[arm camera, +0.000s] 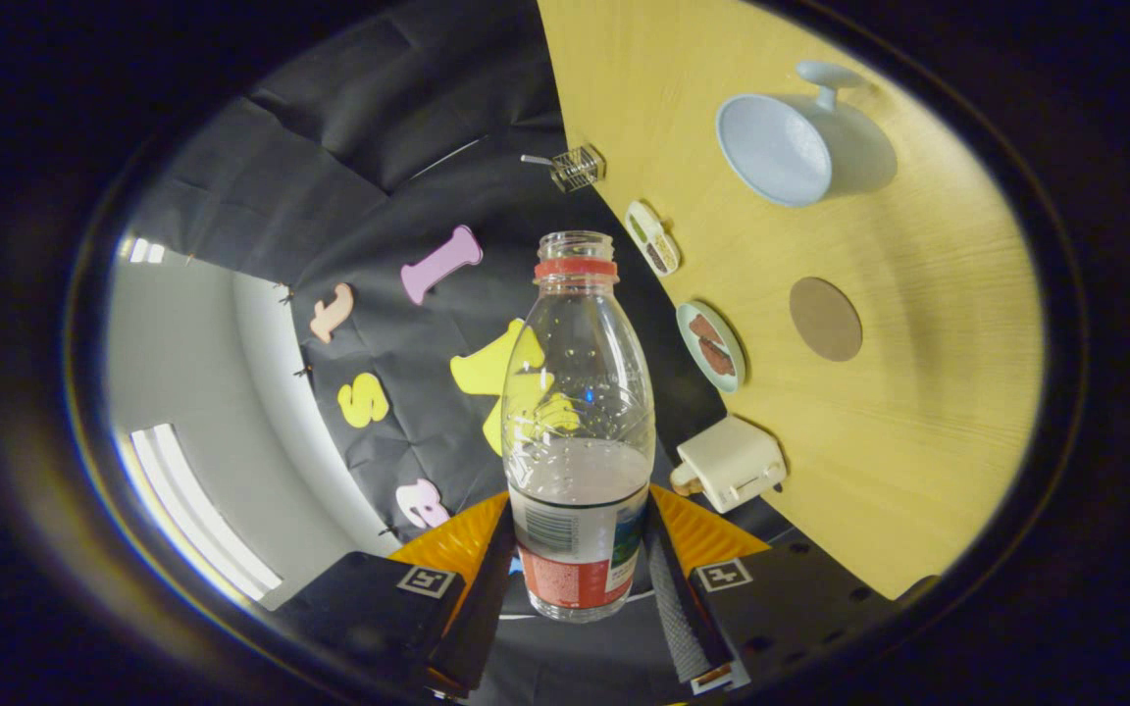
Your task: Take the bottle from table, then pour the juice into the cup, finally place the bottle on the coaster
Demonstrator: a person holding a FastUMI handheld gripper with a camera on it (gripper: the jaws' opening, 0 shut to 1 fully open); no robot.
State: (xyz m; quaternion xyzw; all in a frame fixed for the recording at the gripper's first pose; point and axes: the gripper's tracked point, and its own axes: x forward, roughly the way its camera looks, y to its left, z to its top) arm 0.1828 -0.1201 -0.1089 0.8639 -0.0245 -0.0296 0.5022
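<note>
Wooden table [918,412] swings up as a slanted plane beside the gripper, which tells that the whole tool is rolled well over to one side. Take the bottle [580,422] as the landmark. It sits between the two fingers of the gripper [580,569], both of which press against its labelled lower body, so the tool is clamped on it and carries it clear of the table. Its cap is off; the open neck with its red ring points away from the fingers, and the long axis runs straight ahead along them. Juice fills only the lower part, its surface lying just above the label.

The cup [791,147] lies beyond the bottle's mouth and off to the table side, well apart from it, its open rim turned toward the camera and its handle on the far side. The coaster [825,319], a brown disc, lies nearer than the cup, between it and a pale toaster [732,461] that sits near the bottle's waist. Two small dishes of food [712,345] line the table's edge closest to the bottle.

By my reading the pour is under way or near, yet the mouth is not over the cup; the hand must carry it across first.
</note>
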